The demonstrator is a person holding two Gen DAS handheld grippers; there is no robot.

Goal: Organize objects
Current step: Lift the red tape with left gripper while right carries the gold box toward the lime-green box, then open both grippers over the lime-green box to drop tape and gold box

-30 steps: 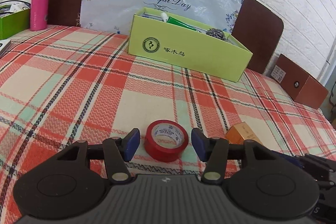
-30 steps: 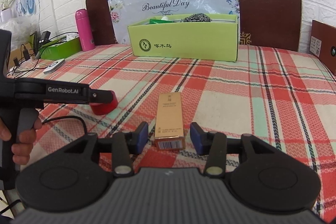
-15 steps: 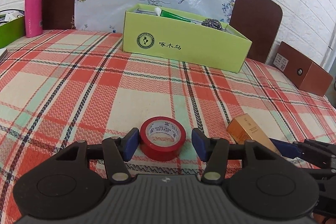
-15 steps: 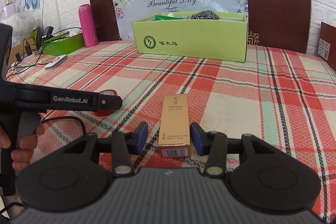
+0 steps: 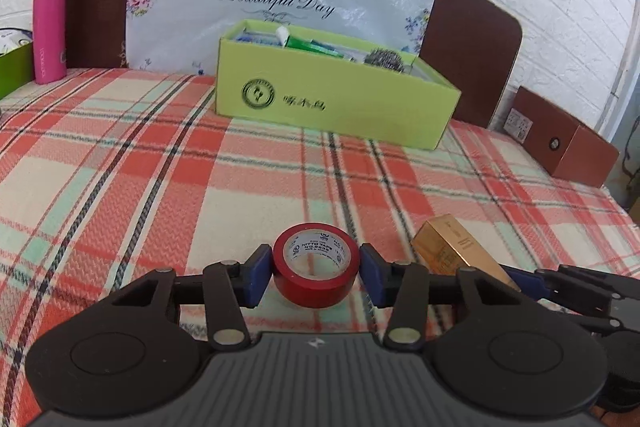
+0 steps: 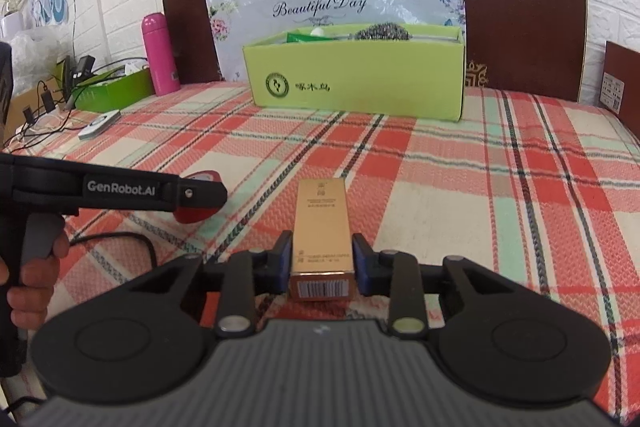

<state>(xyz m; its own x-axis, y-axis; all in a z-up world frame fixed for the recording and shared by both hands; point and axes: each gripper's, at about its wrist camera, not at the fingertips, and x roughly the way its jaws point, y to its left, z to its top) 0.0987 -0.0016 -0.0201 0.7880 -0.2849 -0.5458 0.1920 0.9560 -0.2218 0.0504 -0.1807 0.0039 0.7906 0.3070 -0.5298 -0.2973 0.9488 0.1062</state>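
A red tape roll (image 5: 316,281) lies on the plaid cloth between the blue pads of my left gripper (image 5: 316,275). Its jaws are closing and both pads touch the roll's sides. In the right wrist view that gripper's finger (image 6: 192,193) hides most of the tape (image 6: 194,217). A long golden box (image 6: 322,215) lies pointing away from me. My right gripper (image 6: 322,263) is closing on its near end, and its pads meet both long sides. The golden box (image 5: 444,247) also shows right of the tape. The open lime-green box (image 5: 332,107) stands at the back.
The lime-green box (image 6: 356,87) holds a green tube and a steel scourer. At the far left stand a pink bottle (image 6: 160,55) and a green tray (image 6: 116,93) with cables. A white device (image 6: 100,123) lies nearby. A brown box (image 5: 560,147) sits at the right edge. A hand (image 6: 28,267) holds the left gripper.
Both grippers' jaws have narrowed from a loose straddle until the pads meet the tape and the golden box. The left gripper has also edged forward around the roll.
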